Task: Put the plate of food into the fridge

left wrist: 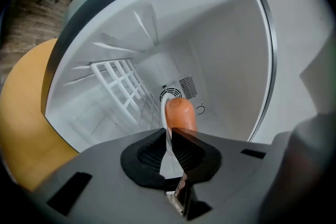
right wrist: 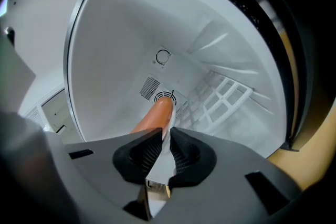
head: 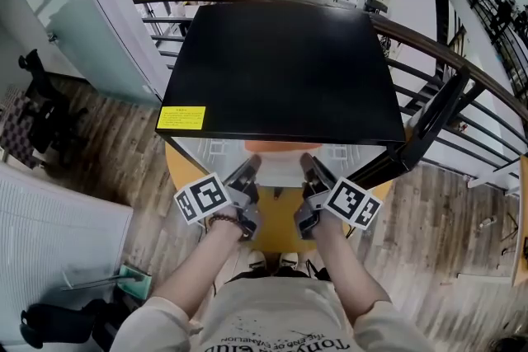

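Open fridge (head: pixel 280 62), plate (head: pixel 280 171) clamped in hand-held grippers (head: pixel 247 171) (head: pixel 310 169)

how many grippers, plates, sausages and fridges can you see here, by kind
grippers: 2 (left gripper, right gripper)
plate: 1
sausage: 1
fridge: 1
total: 5

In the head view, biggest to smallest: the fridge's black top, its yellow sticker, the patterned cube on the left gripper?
Largest: black top, by far.
Then patterned cube and yellow sticker look about alike; the cube is nearer the camera, so I won't rank them.
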`<state>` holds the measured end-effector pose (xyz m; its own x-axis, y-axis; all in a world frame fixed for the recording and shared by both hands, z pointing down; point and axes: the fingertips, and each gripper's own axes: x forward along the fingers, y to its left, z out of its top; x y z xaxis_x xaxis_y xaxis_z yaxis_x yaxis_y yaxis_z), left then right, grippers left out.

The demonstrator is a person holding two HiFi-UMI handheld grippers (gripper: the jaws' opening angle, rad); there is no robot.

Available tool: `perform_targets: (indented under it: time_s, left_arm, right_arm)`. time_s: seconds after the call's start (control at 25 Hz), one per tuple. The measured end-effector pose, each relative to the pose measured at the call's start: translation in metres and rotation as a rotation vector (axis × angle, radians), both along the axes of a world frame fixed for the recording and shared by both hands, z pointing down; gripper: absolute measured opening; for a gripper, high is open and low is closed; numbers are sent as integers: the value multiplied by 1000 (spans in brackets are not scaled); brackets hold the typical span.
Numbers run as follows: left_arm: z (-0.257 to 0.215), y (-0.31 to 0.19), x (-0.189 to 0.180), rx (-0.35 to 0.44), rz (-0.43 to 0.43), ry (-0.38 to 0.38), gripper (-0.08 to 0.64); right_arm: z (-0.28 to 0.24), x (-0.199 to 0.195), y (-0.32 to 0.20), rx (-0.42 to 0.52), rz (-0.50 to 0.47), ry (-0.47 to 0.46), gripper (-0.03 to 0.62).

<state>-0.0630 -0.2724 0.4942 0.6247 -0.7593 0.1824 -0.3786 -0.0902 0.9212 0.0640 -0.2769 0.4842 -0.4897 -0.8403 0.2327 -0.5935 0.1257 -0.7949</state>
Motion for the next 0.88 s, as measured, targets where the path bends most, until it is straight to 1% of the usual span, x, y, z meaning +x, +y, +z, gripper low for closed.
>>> perform_targets:
  time_s: [0.4,0.88]
  left_arm:
    - [11,-19,-2,-20,-8,-15,46]
    - [21,-24,-3,-57,-6,-32,52]
  right_arm:
    - [10,-2,-19,-18,11,15,63]
    - [19,-3,-25,-41,11,39,71]
